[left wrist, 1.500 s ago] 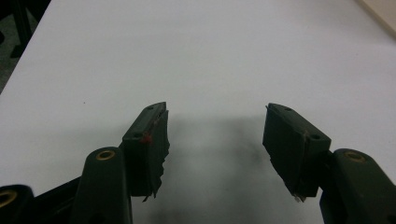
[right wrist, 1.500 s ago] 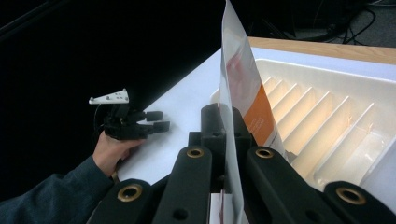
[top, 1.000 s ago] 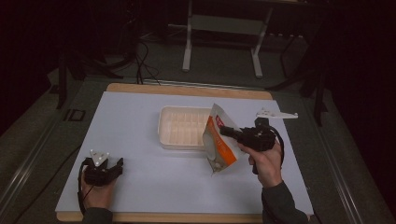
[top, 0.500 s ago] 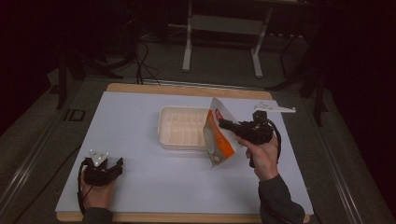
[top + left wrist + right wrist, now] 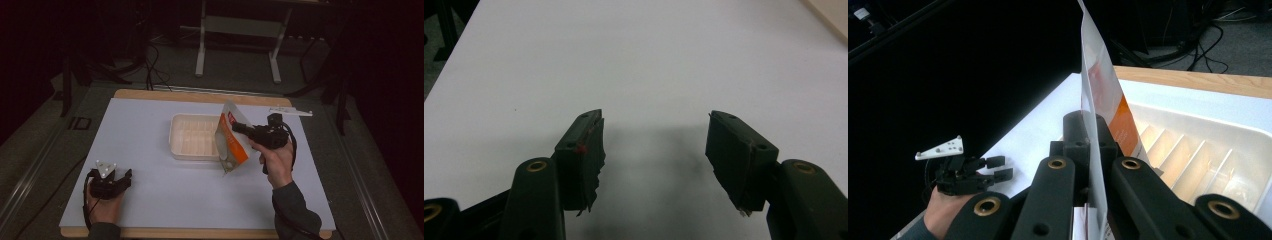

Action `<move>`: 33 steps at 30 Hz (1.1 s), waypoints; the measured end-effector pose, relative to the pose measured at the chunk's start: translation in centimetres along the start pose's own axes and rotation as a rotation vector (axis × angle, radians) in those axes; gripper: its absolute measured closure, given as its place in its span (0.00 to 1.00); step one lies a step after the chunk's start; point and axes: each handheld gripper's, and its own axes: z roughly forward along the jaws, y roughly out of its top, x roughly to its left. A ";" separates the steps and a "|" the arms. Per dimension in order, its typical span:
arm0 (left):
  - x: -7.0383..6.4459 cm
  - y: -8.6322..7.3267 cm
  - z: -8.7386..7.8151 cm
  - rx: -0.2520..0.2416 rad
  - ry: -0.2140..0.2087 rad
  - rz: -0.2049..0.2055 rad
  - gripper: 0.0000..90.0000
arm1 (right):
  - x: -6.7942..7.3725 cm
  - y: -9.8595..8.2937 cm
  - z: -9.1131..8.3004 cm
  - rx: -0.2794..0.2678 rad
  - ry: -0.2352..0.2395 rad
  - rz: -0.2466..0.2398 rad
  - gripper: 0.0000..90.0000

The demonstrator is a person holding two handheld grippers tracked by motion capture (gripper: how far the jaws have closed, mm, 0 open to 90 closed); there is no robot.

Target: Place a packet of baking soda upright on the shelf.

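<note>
Just left of the right gripper (image 5: 239, 128), w/ nothing between them, sits a pale ridged tray (image 5: 192, 145) on the white table cover (image 5: 150, 200); the pouch (image 5: 231, 145) it carries hangs at the tray's right end, lower corner reaching down just past the tray's near rim. Left gripper (image 5: 126, 176) rests well apart, down by the near-left part of the cover, bare surface all round it. Beyond the table: dark floor, cables, a metal stand. High view gives the pouch's broad face; right gripper view gives it edge-on, a thin sheet (image 5: 1094, 125) rising between the two black jaws, which are clamped tight on it, and shows the tray's (image 5: 1198, 150) ribbed inside just past the jaws on that view's right, plus the other hand w/ its gripper (image 5: 1000, 167) farther off at lower left. Left gripper view shows its own jaws spread wide, gripping nothing (image 5: 654, 145), only white cover ahead. Pouch: white w/ orange panel, red mark near top, top edge flared, held upright w/ slight tilt, clear of the table.
</note>
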 end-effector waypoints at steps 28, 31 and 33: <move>0.0 0.0 0.0 0.002 -0.001 -0.002 0.44 | -0.7 1.2 2.9 -0.005 -0.099 -0.010 1.00; 0.0 0.0 0.0 0.002 0.000 -0.001 0.44 | -0.8 1.4 3.3 -0.009 -0.124 -0.010 1.00; 0.0 0.0 0.0 0.001 0.000 -0.002 0.44 | -1.1 1.5 3.5 -0.014 -0.133 0.001 1.00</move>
